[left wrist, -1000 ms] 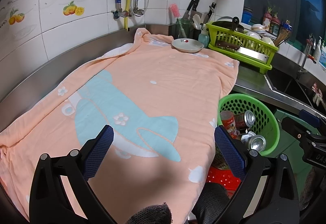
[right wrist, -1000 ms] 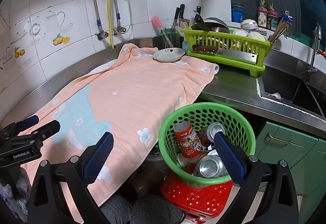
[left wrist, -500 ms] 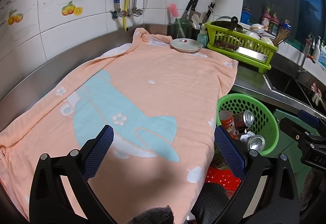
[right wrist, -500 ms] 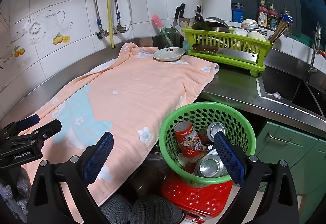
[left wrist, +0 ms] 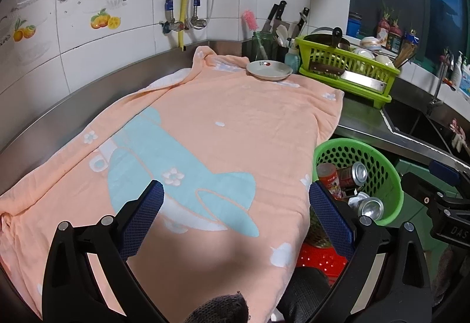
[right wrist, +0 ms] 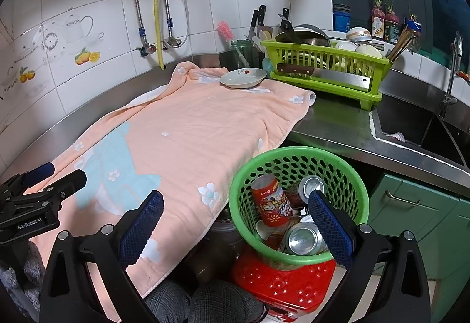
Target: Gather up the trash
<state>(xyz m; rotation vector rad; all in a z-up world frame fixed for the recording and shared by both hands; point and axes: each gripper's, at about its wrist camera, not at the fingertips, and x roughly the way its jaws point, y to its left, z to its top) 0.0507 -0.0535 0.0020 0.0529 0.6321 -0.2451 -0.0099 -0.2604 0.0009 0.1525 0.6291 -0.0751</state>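
Note:
A round green basket (right wrist: 296, 155) (left wrist: 390, 173) stands on a red stool (right wrist: 282, 282) beside the counter's front edge. Inside lie several drink cans: a red can (right wrist: 271, 201) (left wrist: 329, 179), and silver-topped cans (right wrist: 302, 237) (left wrist: 371, 207). My left gripper (left wrist: 235, 211) hovers open over the peach towel (left wrist: 220, 129) with nothing between its fingers. My right gripper (right wrist: 235, 220) is open too, its right finger (right wrist: 329, 223) over the basket, its left finger over the towel's hanging edge. No trash shows on the towel.
A white dish (left wrist: 268, 70) (right wrist: 242, 77) rests on the towel's far end. A lime dish rack (right wrist: 323, 70) with a cleaver stands to the right, then a sink (right wrist: 417, 129). Knives and a jar with a pink brush sit by the tiled wall. Someone's checked-trouser knees (right wrist: 205, 302) are below.
The left wrist view has crept slightly forward and right over the towel. The right gripper and the cans in the basket have barely moved. Both grippers stay open.

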